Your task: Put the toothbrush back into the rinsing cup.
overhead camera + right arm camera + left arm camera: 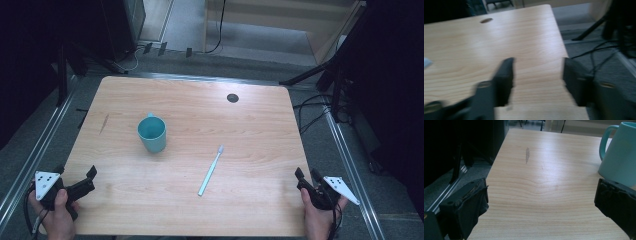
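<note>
A teal mug point(151, 133) stands upright left of the table's middle, its handle at the far side. A pale blue toothbrush point(210, 171) lies flat to its right, bristle end pointing away from me. My left gripper point(75, 173) rests at the table's near left corner, open wide with nothing between its jaws. In the left gripper view the gripper point(541, 195) faces bare wood, with the mug point(621, 152) beyond its right jaw. My right gripper point(307, 175) sits at the near right edge, open and empty. The right gripper view is blurred, with the gripper point(537, 72) over bare wood.
The wooden table point(250, 130) has a dark round hole point(232, 98) near its far edge and a dark streak point(104, 123) at the left. Metal rails run along both sides. Cables and stand legs point(320, 75) lie on the floor at the right.
</note>
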`<state>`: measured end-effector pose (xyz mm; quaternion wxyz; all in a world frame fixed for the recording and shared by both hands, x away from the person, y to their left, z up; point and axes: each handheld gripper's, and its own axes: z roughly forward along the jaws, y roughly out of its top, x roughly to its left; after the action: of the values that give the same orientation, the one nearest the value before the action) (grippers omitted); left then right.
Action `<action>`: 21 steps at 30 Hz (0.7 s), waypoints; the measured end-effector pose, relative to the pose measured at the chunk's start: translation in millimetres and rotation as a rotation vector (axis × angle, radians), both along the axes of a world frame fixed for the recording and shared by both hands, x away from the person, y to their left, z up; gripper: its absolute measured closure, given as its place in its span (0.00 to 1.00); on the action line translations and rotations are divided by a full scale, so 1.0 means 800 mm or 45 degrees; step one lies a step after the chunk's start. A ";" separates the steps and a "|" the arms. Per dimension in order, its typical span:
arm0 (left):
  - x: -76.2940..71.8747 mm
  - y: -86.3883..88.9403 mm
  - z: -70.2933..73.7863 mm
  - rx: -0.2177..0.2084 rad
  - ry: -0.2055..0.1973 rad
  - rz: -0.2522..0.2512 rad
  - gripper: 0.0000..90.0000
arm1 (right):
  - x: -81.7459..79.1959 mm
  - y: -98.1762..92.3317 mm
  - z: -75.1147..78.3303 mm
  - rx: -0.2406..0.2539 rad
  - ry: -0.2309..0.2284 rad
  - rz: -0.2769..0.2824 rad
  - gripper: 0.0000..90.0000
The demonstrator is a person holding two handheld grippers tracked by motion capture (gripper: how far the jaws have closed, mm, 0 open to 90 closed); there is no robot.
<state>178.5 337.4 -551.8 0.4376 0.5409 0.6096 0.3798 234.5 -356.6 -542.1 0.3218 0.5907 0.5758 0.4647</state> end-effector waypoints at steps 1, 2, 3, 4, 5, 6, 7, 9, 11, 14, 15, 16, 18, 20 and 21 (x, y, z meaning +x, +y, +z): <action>0.000 0.000 0.000 -0.003 0.001 0.001 0.00 | 0.000 -0.003 0.000 0.038 -0.007 0.037 0.65; 0.000 0.000 0.000 -0.005 0.000 0.003 0.00 | 0.000 -0.005 0.001 0.079 -0.001 0.062 0.72; 0.000 0.000 0.000 -0.005 0.000 0.003 0.00 | 0.000 -0.005 0.001 0.079 -0.001 0.062 0.72; 0.000 0.000 0.000 -0.004 0.001 0.004 0.00 | 0.000 -0.007 0.002 0.086 0.004 0.081 0.78; 0.000 0.000 0.000 0.001 0.002 0.004 0.00 | 0.000 -0.006 0.003 0.089 0.014 0.107 0.81; 0.000 0.000 0.000 0.006 0.003 0.003 0.00 | 0.001 0.001 0.010 0.028 0.041 0.148 0.87; 0.000 -0.001 0.000 0.008 0.008 0.003 0.00 | 0.001 0.001 0.010 0.028 0.041 0.148 0.87; 0.002 -0.001 0.000 0.011 0.008 0.008 0.00 | 0.001 0.015 0.023 -0.004 0.069 0.224 0.96; 0.002 -0.001 0.000 0.015 0.011 0.008 0.00 | 0.000 0.022 0.028 -0.018 0.080 0.241 0.97; 0.002 -0.001 0.000 0.010 0.010 0.003 0.00 | 0.003 0.062 0.050 -0.159 0.106 0.360 1.00; 0.002 -0.001 0.000 0.008 0.010 0.004 0.00 | 0.003 0.072 0.054 -0.167 0.136 0.377 1.00; 0.002 -0.001 0.000 0.008 0.010 0.004 0.00 | 0.005 0.081 0.057 -0.177 0.151 0.395 1.00; 0.002 -0.001 0.000 0.011 0.014 0.003 0.00 | 0.005 0.089 0.059 -0.188 0.161 0.409 1.00; 0.003 -0.002 0.000 0.012 0.017 0.006 0.00 | 0.007 0.113 0.065 -0.231 0.184 0.470 1.00; 0.003 -0.002 0.000 0.014 0.017 0.005 0.00 | 0.007 0.123 0.067 -0.239 0.194 0.492 1.00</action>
<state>180.7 336.0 -551.6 0.4300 0.5447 0.6114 0.3804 240.4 -258.0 -488.4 0.2359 0.4704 0.7416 0.4161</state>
